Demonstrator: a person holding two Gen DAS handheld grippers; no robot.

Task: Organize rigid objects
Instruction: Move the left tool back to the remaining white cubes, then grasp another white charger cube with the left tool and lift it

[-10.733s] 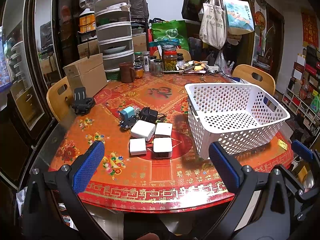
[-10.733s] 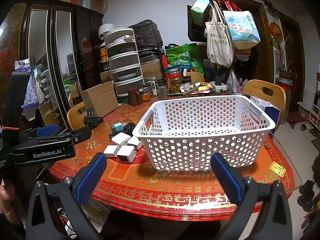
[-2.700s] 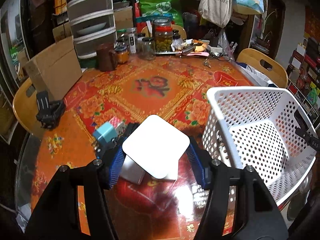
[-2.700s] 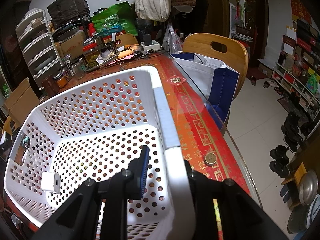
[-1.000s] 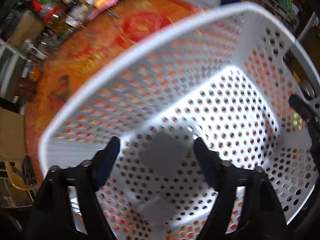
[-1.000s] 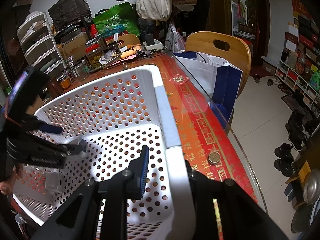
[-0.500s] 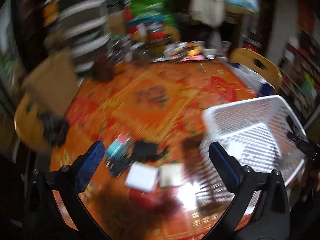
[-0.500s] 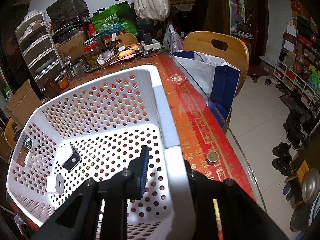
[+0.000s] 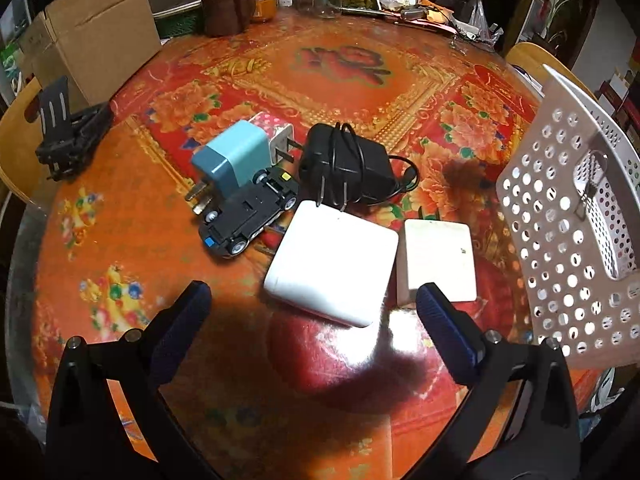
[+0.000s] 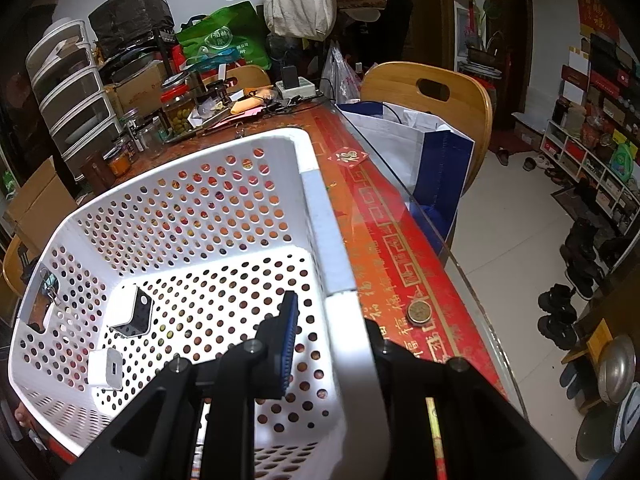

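My left hand-held gripper (image 9: 312, 304) spread empty above the big white charger (image 9: 332, 264) on the bench (image 9: 360, 60), my right hand-held gripper (image 10: 332, 320) pinching the white basket (image 10: 320, 208) rim, two small chargers (image 10: 130, 312) inside that basket.

two chargers (image 10: 130, 311) in basket (image 10: 320, 216)

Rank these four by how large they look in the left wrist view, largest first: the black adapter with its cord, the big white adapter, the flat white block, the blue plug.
1. big white adapter
2. black adapter and flat white block: too alike to separate
3. blue plug, though it lies farther from the camera
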